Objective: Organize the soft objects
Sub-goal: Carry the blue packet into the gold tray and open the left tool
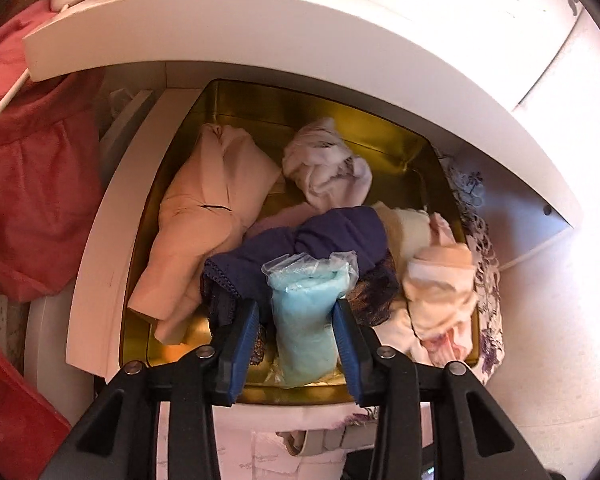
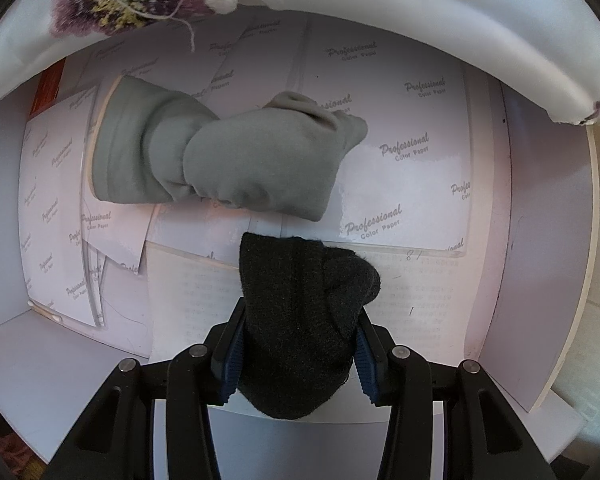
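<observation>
In the left wrist view my left gripper [image 1: 296, 316] is shut on a light blue soft roll in a clear plastic bag [image 1: 306, 320], held over a gold tin [image 1: 380, 140] inside a white drawer [image 1: 112, 240]. The tin holds a peach garment [image 1: 204, 224], a white bundle [image 1: 328, 168], a navy lace piece [image 1: 300, 240] and pink-white rolls [image 1: 440, 280]. In the right wrist view my right gripper [image 2: 298, 344] is shut on a dark charcoal rolled sock [image 2: 300, 312], above a white drawer floor. A grey rolled sock pair [image 2: 220, 156] lies just beyond it.
Sheets printed "Professional Color Paper" [image 2: 400, 148] line the right drawer. A white cloth with purple embroidery [image 2: 120, 0] hangs over its far edge. A red garment [image 1: 28, 184] lies left of the left drawer. A floral lace cloth [image 1: 484, 248] lies right of the tin.
</observation>
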The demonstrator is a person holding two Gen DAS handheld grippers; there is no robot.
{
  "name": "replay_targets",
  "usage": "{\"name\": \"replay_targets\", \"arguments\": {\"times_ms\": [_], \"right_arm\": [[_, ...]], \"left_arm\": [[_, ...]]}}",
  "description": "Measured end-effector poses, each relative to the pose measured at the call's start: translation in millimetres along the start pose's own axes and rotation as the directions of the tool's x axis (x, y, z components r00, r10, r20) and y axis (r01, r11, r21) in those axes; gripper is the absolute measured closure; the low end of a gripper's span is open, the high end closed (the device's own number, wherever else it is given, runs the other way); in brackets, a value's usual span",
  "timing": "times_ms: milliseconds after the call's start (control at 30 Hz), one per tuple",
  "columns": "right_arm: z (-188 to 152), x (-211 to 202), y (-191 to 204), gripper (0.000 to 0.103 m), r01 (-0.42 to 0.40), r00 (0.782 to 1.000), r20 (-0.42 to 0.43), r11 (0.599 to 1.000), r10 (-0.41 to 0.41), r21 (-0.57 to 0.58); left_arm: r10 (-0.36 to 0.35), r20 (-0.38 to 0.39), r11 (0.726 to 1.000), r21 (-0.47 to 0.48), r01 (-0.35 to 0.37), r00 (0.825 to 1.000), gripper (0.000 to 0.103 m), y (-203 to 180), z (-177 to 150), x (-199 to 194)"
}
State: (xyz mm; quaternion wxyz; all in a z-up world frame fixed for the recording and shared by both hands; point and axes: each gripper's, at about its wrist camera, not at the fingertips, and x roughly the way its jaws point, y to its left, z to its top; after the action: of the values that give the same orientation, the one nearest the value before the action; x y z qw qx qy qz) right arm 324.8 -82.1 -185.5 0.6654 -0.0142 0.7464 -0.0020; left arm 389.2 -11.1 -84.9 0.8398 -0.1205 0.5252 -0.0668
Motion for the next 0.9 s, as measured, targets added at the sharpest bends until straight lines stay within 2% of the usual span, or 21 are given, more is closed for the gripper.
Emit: {"name": "replay_targets", "arguments": {"times_ms": [100,167,267,400,567,667,900], "right_arm": [[-0.3,-0.2,0.2,0.055,-0.001,1.0,-0.001,1.0,0.001,-0.002],[-0.2,-0.3,0.2,0.055,-0.001,1.0,0.0,1.0,0.001,-0.001],[-0.1,-0.4,0.4,0.055,-0.001,1.0,0.0,1.0,0.001,-0.001],[-0.1,-0.5,0.5,0.055,0.001,1.0,0.0,1.0,-0.001,0.0],[-0.3,-0.8,0.7,0.055,0.0,1.0,0.0,1.0,0.0,0.0],[-0.4,-0.6,0.4,0.055,-0.001,1.0,0.0,1.0,0.001,0.001],[-1.8,-0.7,-0.9,0.055,-0.005,1.0,0.001,1.0,0.005,0.002]], "left_arm": [[0.029,-0.009,0.999,0.025,-0.028,1.0,0.064,-0.7,-0.3,7.6],[0.032,-0.012,0.999,0.008,-0.032,0.999,0.064,3.6,0.2,12.0],[0.022,-0.023,0.999,-0.047,-0.023,0.999,0.064,13.4,1.6,15.5],[0.003,-0.022,0.997,-0.073,-0.005,1.0,0.064,23.6,-0.9,12.0],[-0.001,-0.014,0.998,-0.066,0.0,1.0,0.061,24.4,-9.1,4.9],[-0.006,-0.001,0.998,-0.069,0.006,1.0,0.057,25.8,-16.4,-3.2],[-0.032,0.066,0.997,-0.062,0.036,0.997,0.057,27.3,-29.4,-35.6]]}}
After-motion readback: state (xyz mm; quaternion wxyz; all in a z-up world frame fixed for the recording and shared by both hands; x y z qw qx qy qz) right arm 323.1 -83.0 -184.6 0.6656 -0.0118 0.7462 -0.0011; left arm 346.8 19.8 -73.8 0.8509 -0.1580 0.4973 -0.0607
